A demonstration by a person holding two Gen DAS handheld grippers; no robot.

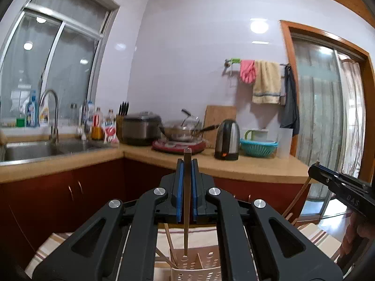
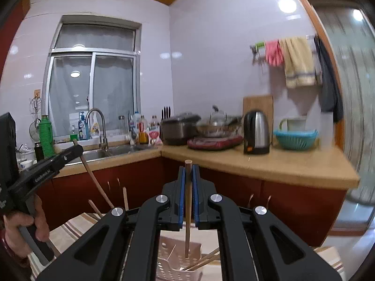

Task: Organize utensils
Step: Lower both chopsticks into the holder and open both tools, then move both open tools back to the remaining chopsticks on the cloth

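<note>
1. A tan counter (image 1: 234,164) ran across the middle of both views, with a sink (image 1: 30,149) at the left edge of the left wrist view.
2. A black-and-steel kettle (image 1: 227,140) stood on the counter right of centre, beside a teal basket (image 1: 259,148).
3. The left gripper (image 1: 187,164) filled the lower centre of its view, its blue pads pinching a dark chopstick (image 1: 186,210) upright.
4. The right gripper (image 2: 188,167) likewise clamped a brown chopstick (image 2: 188,222) upright at lower centre.
5. Each chopstick's lower tip hung above a white perforated utensil holder (image 2: 173,267) at the bottom edge, where more chopsticks (image 2: 204,261) leaned.
</note>
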